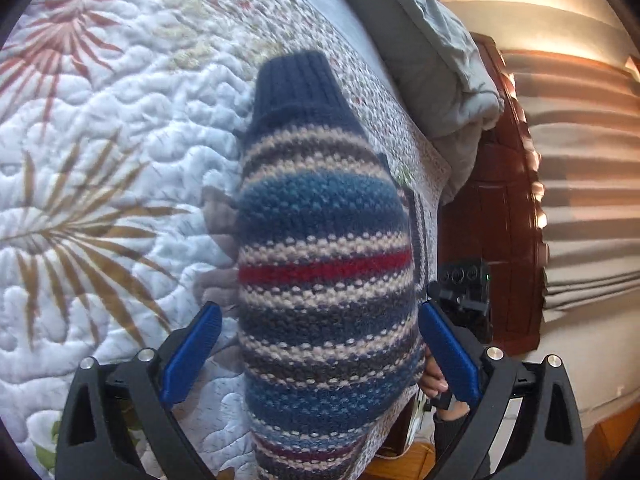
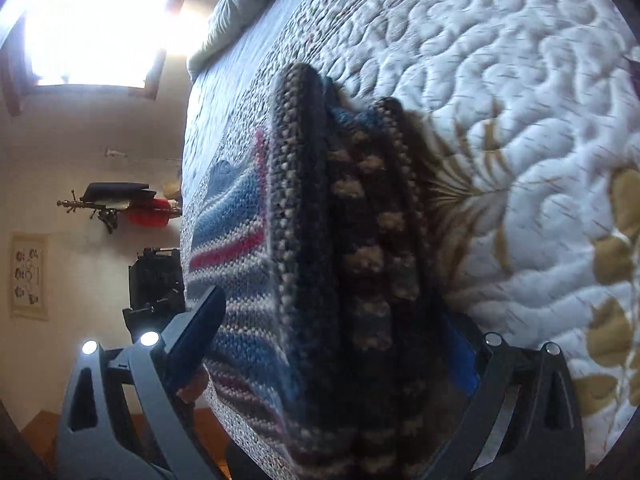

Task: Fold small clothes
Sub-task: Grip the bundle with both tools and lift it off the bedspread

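The left gripper [image 1: 320,348] stands wide open, its blue pads [image 1: 192,354] well apart with the striped sweater [image 1: 324,264] lying between them but not pinched. The sweater stretches ahead of the fingers on the quilt [image 1: 100,160], navy collar [image 1: 298,84] at the far end, red stripe about midway. Left of the pads the quilt shows palm-leaf print; to the right a grey blanket [image 1: 432,60] lies bunched at the far edge.

The right gripper [image 2: 332,356] also looks open, with the sweater [image 2: 320,240] bunched in folds between its pads; the right pad [image 2: 462,364] is mostly hidden by knit, so a firm grip cannot be confirmed. A window [image 2: 92,20] glares far left; the quilt [image 2: 520,120] spreads to the right
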